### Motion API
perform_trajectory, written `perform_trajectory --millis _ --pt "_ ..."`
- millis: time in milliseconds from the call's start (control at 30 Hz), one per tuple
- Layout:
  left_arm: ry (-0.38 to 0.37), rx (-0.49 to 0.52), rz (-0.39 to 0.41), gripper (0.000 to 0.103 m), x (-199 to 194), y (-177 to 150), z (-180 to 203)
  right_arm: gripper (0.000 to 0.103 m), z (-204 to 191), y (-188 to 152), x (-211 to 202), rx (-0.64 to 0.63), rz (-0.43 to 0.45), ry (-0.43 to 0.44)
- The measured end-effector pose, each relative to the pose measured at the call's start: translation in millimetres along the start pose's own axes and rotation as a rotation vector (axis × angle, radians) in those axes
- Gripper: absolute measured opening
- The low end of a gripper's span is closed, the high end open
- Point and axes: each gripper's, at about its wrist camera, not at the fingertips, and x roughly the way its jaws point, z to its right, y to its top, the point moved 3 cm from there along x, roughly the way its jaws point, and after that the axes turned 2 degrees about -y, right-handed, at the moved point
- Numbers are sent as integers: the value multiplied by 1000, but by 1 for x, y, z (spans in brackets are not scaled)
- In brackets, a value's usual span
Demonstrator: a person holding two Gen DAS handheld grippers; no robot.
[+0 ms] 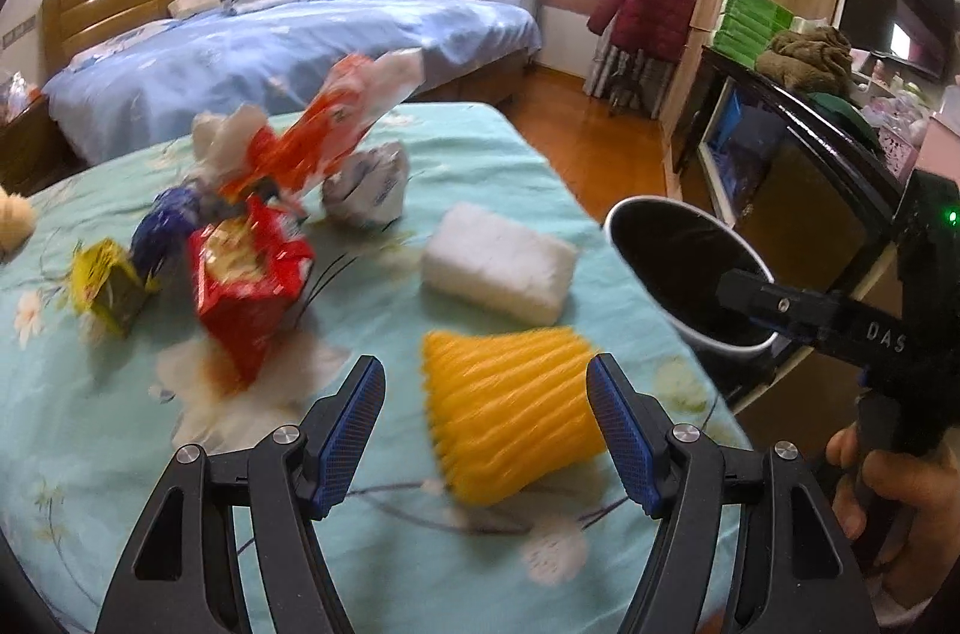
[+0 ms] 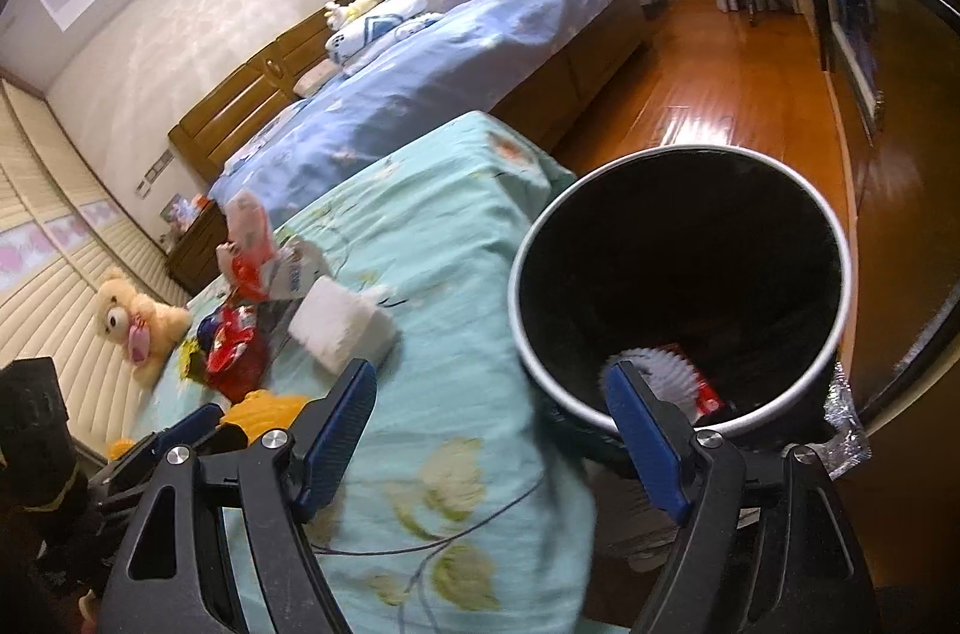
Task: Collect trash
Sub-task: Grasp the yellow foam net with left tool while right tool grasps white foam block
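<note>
the left tongs (image 1: 486, 430) are spread wide and hold nothing, with the yellow ribbed foam sleeve (image 1: 510, 412) lying between them near the tabletop's (image 1: 90, 454) near right corner. it looks light, soft and springy, so a squeeze across its ribbed middle should suit. beyond lie a white foam block (image 1: 498, 262) and crumpled snack wrappers (image 1: 252, 274), blurred. the right tongs (image 2: 492, 430) are parted and hold nothing, at the rim of the black trash bin (image 2: 528, 238) off the right edge.
</note>
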Motion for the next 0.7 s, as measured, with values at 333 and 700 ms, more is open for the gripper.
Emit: perform_trajectory --millis 333,700 --pt "-65 -26 -29 70 -10 -5 -11 81 -23 -7 5 -35 -12 12" --pt "-64 24 12 21 -19 -5 -24 81 -49 -12 30 -89 -50 56"
